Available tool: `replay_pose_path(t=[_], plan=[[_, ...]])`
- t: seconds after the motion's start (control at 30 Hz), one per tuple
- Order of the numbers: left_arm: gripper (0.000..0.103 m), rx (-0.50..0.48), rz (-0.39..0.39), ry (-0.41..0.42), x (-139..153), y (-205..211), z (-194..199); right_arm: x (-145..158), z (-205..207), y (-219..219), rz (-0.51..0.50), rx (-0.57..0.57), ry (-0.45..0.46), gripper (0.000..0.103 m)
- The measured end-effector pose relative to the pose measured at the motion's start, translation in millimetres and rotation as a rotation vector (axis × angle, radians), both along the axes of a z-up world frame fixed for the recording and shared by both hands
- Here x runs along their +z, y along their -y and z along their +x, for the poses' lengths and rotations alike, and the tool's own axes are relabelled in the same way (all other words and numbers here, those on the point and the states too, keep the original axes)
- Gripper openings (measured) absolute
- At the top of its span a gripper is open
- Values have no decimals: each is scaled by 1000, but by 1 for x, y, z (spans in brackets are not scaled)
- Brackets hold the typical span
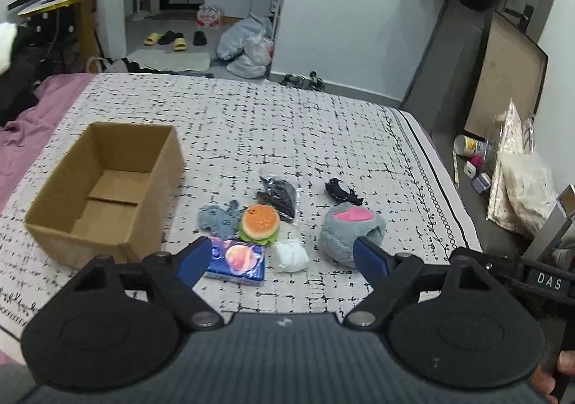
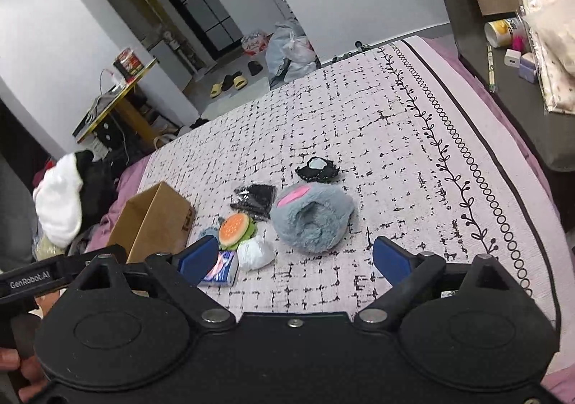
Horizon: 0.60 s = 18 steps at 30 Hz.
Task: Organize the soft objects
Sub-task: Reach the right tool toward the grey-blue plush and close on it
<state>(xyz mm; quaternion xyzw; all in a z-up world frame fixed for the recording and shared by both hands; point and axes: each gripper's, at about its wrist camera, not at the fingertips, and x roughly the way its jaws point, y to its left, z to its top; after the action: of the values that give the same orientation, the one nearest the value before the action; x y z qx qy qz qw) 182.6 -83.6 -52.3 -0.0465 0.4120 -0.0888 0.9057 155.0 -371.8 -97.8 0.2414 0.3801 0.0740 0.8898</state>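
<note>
While "GenRobot.AI" marks one mount, left gripper (image 1: pixel 282 258) and right gripper (image 2: pixel 296 258) gape empty.

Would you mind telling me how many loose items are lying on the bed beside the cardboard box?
7: grey knit piece, burger plush, blue packet, white bundle, black packaged item, black fabric piece, grey fluffy slipper. Others might be hidden underneath.

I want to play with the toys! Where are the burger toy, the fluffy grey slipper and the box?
Round orange plush burger (image 1: pixel 259 219), left wrist view, top bun.
Fluffy grey slipper (image 2: pixel 309 221), right wrist view, furry side.
Brown cardboard box (image 1: pixel 169 170), left wrist view, right wall.
</note>
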Motion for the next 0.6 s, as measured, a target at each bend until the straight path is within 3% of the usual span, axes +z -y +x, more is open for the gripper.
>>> replay_pose_path(t=[0.2,0.4,0.6], plan=[[73,-34,-9,-45,-11,13,24,-15,16,2,30,-43,-9,91],[69,-86,2,-75,-22,27,44,-30,32,4,62,-69,-40,78],[58,-117,-15,-120,-37,40,66,-46,48,8,127,-95,-87,68]])
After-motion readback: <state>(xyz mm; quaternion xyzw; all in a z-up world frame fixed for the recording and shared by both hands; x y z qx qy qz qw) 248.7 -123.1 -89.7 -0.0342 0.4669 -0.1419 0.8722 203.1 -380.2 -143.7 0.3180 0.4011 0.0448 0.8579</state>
